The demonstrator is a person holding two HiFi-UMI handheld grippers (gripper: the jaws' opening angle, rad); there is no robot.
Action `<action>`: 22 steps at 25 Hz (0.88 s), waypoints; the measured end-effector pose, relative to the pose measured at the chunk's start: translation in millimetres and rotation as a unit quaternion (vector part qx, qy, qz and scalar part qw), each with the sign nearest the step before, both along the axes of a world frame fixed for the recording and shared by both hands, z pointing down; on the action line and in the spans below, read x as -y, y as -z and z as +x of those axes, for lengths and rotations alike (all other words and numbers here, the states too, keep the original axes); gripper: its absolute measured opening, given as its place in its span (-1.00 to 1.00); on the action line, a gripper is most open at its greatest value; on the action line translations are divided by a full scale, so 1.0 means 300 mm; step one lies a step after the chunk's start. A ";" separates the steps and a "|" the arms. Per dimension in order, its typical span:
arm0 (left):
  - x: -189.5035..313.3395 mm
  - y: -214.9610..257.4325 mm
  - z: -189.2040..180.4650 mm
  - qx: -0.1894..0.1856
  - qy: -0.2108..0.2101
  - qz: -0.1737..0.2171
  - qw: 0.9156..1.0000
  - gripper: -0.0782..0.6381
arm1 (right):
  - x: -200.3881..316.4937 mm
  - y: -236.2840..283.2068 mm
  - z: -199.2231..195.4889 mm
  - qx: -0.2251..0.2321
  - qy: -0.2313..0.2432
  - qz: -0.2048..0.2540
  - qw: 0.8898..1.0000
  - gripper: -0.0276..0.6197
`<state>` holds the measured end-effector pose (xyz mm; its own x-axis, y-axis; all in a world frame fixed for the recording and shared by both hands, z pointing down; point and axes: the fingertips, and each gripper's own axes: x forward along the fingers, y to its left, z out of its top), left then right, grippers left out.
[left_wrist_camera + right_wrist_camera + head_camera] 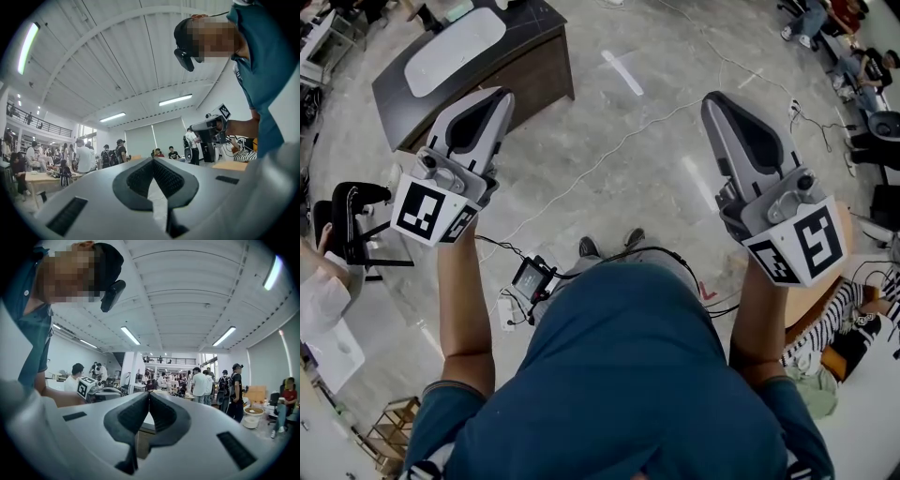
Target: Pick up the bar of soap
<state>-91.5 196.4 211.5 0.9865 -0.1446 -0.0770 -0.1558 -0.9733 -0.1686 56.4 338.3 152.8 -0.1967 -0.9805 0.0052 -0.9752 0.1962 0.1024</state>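
The left gripper (494,95) and the right gripper (713,97) point level over the floor (628,159), each with jaws together on nothing, near a dark table (539,56) bearing a white basin (455,47); the bar of soap cannot be made out.

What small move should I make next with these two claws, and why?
Probably step toward the dark desk with the white tray, ahead to the left. The left claw and right claw are both shut and empty, held out over the floor with nothing to pick up near them.
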 end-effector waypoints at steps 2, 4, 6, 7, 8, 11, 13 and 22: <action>0.008 -0.010 0.010 0.003 0.001 0.000 1.000 -0.77 | 0.015 -0.004 0.014 0.003 0.002 0.003 1.000 -0.87; 0.030 -0.024 0.032 0.009 0.005 -0.001 1.000 -0.77 | 0.046 -0.013 0.041 0.006 0.009 0.005 1.000 -0.86; 0.079 -0.040 0.080 0.015 0.013 -0.004 1.000 -0.77 | 0.106 -0.029 0.096 0.010 0.019 0.004 1.000 -0.86; 0.109 -0.047 0.110 0.018 0.018 -0.005 1.000 -0.77 | 0.140 -0.038 0.129 0.012 0.025 0.004 1.000 -0.86; 0.137 -0.052 0.140 0.019 0.024 -0.007 0.999 -0.77 | 0.174 -0.046 0.161 0.014 0.032 0.003 0.999 -0.86; 0.201 -0.049 0.217 0.023 0.042 -0.007 0.999 -0.77 | 0.261 -0.054 0.248 0.020 0.054 0.006 0.998 -0.86; 0.240 -0.043 0.275 0.026 0.052 -0.003 0.998 -0.77 | 0.315 -0.055 0.311 0.024 0.067 0.010 0.997 -0.86; 0.338 -0.011 0.476 0.029 0.089 0.009 0.996 -0.77 | 0.476 -0.041 0.534 0.026 0.111 0.025 0.993 -0.86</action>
